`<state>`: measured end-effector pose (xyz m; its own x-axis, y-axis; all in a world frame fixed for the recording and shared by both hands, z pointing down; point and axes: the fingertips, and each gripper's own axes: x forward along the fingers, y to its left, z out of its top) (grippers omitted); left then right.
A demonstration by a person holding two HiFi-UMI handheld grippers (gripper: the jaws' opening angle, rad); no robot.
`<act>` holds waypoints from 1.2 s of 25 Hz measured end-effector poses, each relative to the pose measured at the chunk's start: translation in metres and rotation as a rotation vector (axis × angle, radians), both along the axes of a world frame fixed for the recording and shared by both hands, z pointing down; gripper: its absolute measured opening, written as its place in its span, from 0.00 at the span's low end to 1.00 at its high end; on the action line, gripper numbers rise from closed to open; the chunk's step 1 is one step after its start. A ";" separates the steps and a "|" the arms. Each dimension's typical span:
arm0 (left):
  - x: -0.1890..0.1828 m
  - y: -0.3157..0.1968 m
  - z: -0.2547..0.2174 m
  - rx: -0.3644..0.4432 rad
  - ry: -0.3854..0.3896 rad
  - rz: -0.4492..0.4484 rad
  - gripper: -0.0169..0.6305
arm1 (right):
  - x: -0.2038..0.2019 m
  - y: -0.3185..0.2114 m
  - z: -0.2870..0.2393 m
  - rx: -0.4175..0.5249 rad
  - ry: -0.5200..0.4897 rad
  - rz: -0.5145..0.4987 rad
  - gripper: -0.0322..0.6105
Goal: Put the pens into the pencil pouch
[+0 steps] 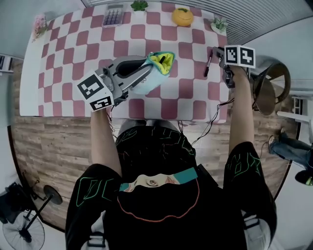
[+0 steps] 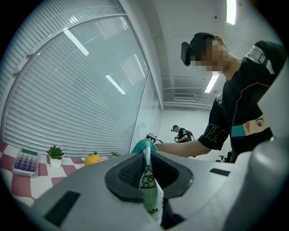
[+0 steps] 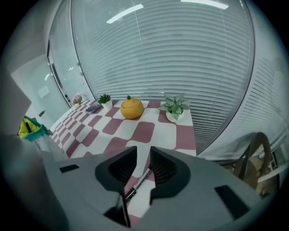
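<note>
- My left gripper (image 2: pixel 146 155) has its jaws nearly together, clamped on a thin fold of the pencil pouch (image 2: pixel 147 182). The fabric stands on edge between the pads.
- In the head view, the left gripper (image 1: pixel 145 73) points level across the table and holds the pencil pouch (image 1: pixel 155 75) up off the cloth. The pouch's open, yellow-lined mouth is turned toward my right side.
- Something slim and dark shows inside that yellow lining, but I cannot tell what it is.
- My right gripper (image 3: pixel 143 155) has its jaws apart with nothing pressed between them. It tilts down toward the table.
- Through the gap between those jaws I see a pen (image 3: pixel 137 182) lying on the checked cloth, and the pads do not touch it.
- From above, the right gripper (image 1: pixel 218 54) is near the table's right edge, just beside the pen (image 1: pixel 207 64), well apart from the pouch.
- The table (image 1: pixel 68 49) wears a red-and-white checked cloth.
- Along its far edge stand a calculator (image 1: pixel 113 14), a small potted plant (image 1: pixel 139 5) and an orange round ornament (image 1: pixel 182 17).
</note>
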<state>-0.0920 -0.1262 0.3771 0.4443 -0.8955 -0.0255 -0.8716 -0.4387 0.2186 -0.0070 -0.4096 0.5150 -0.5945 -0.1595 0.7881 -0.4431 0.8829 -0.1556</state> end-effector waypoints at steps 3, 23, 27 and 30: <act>-0.003 0.001 0.003 -0.003 0.006 -0.011 0.09 | 0.001 -0.006 0.020 -0.022 0.044 0.022 0.23; -0.008 -0.002 0.011 -0.017 0.017 0.004 0.09 | 0.006 -0.034 0.081 -0.130 0.212 0.173 0.18; -0.007 0.000 0.010 -0.014 0.016 0.007 0.09 | 0.006 -0.030 0.075 -0.164 0.145 0.211 0.15; -0.005 0.001 0.009 -0.009 0.014 0.010 0.09 | 0.004 -0.028 0.065 -0.164 0.087 0.219 0.14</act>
